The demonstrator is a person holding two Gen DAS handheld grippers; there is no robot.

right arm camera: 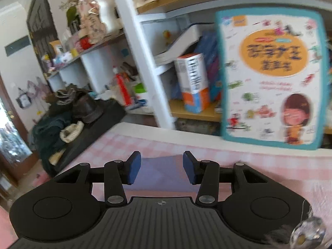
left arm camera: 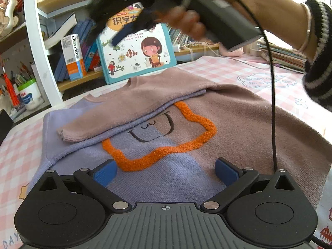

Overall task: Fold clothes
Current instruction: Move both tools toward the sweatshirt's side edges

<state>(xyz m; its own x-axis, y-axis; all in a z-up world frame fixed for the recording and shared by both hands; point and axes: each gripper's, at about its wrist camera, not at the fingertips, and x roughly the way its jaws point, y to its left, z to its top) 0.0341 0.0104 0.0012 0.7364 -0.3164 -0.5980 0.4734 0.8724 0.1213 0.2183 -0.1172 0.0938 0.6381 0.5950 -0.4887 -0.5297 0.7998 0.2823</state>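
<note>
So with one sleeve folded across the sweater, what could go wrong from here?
The folded sleeve lies loose on the sweater; the right gripper, jaws apart and empty, could drag it out of place. The black cable hanging over the sweater might snag. The children's book leaning by the collar could be knocked.

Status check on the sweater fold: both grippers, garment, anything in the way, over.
Left gripper open, above the sweater. Right gripper open, nothing held. One sleeve folded across the chest. Black cable dangles over the garment.
</note>
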